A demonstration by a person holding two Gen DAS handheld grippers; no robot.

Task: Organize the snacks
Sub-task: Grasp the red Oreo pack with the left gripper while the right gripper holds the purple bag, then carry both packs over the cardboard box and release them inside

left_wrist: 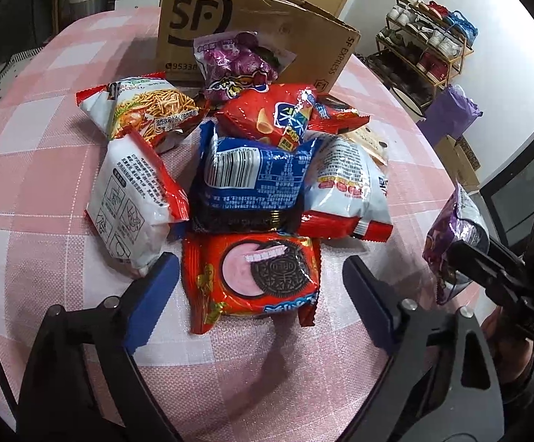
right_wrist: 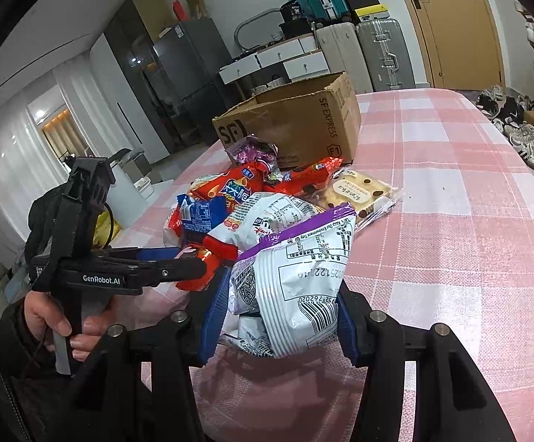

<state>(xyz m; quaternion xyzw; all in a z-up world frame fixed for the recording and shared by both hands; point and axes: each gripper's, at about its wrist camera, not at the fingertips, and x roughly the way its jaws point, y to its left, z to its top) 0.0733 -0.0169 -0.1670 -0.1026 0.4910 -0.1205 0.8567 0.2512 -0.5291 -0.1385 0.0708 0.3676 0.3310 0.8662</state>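
A pile of snack packs lies on the pink checked tablecloth [left_wrist: 46,169]. Nearest me is a red cookie pack [left_wrist: 252,276], flat on the cloth. My left gripper [left_wrist: 259,261] is open and straddles this pack, one blue pad on each side, neither pressing on it. Behind it lie a blue pack [left_wrist: 252,176], white-and-red bags [left_wrist: 134,199] and a red chip bag [left_wrist: 267,114]. My right gripper [right_wrist: 281,294] is shut on a purple-and-white snack bag [right_wrist: 304,276], held above the cloth at the right of the pile. The left wrist view also shows this bag [left_wrist: 455,228].
An open cardboard box [left_wrist: 252,18] marked SF stands behind the pile, with a purple bag [left_wrist: 237,59] leaning on it. A clear cookie pack [right_wrist: 359,191] lies at the pile's right. A shoe rack [left_wrist: 425,48] and suitcases [right_wrist: 377,55] stand beyond the table. A hand [right_wrist: 46,316] grips the left handle.
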